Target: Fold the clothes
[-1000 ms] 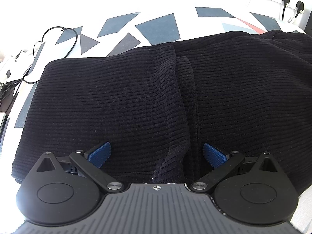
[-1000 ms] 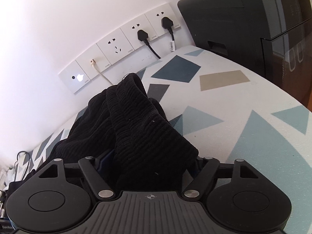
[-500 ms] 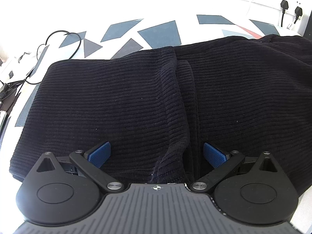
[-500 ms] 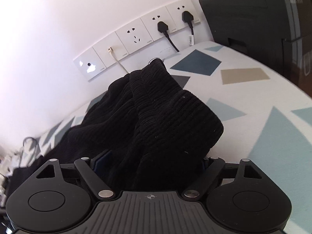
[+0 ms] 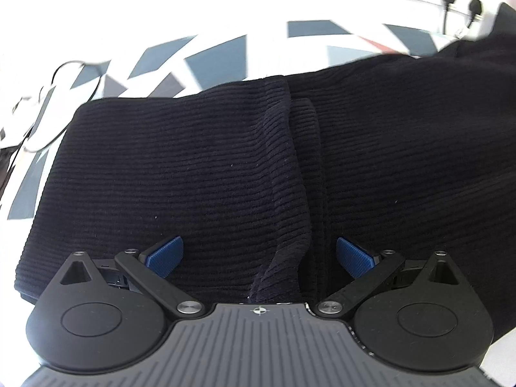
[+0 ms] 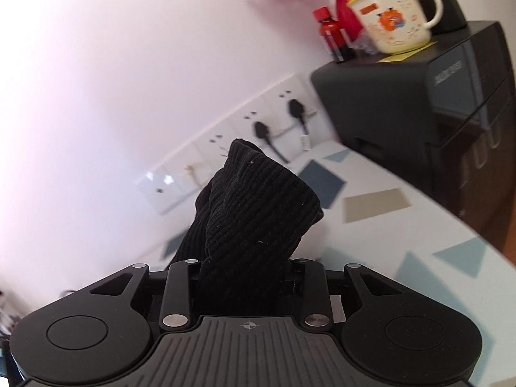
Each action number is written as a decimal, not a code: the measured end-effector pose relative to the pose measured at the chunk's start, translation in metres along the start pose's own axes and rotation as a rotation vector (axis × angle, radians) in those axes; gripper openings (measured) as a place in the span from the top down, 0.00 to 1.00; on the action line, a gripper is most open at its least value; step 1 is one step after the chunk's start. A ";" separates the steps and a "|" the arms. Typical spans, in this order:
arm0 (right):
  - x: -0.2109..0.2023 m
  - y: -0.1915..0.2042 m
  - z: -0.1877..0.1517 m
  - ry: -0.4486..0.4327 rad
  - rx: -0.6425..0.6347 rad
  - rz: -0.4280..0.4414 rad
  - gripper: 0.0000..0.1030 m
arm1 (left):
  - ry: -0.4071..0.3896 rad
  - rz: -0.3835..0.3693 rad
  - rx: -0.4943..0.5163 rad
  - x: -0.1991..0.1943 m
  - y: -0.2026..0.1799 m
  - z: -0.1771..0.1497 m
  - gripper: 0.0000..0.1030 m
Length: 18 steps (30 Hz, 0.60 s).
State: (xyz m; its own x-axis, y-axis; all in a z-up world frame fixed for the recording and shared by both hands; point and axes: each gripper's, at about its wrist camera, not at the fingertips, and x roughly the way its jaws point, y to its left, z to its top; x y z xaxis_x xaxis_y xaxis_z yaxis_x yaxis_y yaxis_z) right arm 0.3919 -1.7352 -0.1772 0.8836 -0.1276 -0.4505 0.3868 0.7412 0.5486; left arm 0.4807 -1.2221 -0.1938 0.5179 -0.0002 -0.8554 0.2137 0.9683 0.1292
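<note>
White table (image 5: 267,61) with blue-grey, tan geometric patches. Black ribbed garment (image 5: 193,167) spread centre; black cable (image 5: 61,74) looped at 10 o'clock; black appliance (image 6: 419,122) at 2 o'clock.

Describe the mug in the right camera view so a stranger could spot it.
Find the big black appliance on the right. On top stand a red bottle, a red vase and the mug. It is the only cream one, with a yellow rim and orange cartoon print.

Left claw (image 5: 259,254): black body, ribbed grey housing, white crosshair mark, two round discs, silver pivot screws, textured blue pads (image 5: 164,255). Right claw (image 6: 243,277): same black links, discs, silver screws, crosshair.
</note>
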 end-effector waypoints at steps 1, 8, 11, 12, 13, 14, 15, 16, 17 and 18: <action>0.002 -0.004 0.001 0.011 -0.002 -0.026 0.73 | -0.007 -0.005 0.003 0.000 -0.005 0.001 0.00; -0.013 0.035 0.006 -0.005 -0.134 -0.039 0.73 | -0.017 -0.216 -0.077 -0.020 0.037 0.011 0.01; -0.016 0.074 0.010 -0.027 -0.231 -0.032 0.73 | -0.090 -0.314 -0.206 -0.049 0.082 0.017 0.01; -0.017 0.088 0.012 -0.034 -0.264 -0.029 0.73 | -0.118 -0.335 -0.248 -0.059 0.101 0.019 0.01; -0.018 0.102 0.013 -0.042 -0.297 -0.023 0.73 | -0.145 -0.355 -0.292 -0.068 0.120 0.020 0.01; -0.019 0.120 0.013 -0.053 -0.332 -0.010 0.73 | -0.165 -0.370 -0.337 -0.075 0.141 0.019 0.01; -0.020 0.138 0.012 -0.065 -0.372 0.004 0.73 | -0.185 -0.385 -0.382 -0.081 0.162 0.019 0.01; -0.020 0.156 0.009 -0.076 -0.416 0.021 0.73 | -0.199 -0.394 -0.424 -0.086 0.181 0.019 0.01; -0.020 0.176 0.002 -0.086 -0.469 0.038 0.73 | -0.211 -0.397 -0.465 -0.089 0.201 0.023 0.01; -0.020 0.195 -0.005 -0.096 -0.523 0.055 0.73 | -0.224 -0.393 -0.501 -0.092 0.220 0.021 0.01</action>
State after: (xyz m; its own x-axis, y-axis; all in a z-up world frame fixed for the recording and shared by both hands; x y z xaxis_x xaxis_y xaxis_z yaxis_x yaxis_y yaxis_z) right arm 0.4484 -1.5848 -0.0644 0.9285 -0.1209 -0.3511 0.1778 0.9748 0.1346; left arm 0.4973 -1.0146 -0.0766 0.6509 -0.3757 -0.6597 0.0393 0.8845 -0.4649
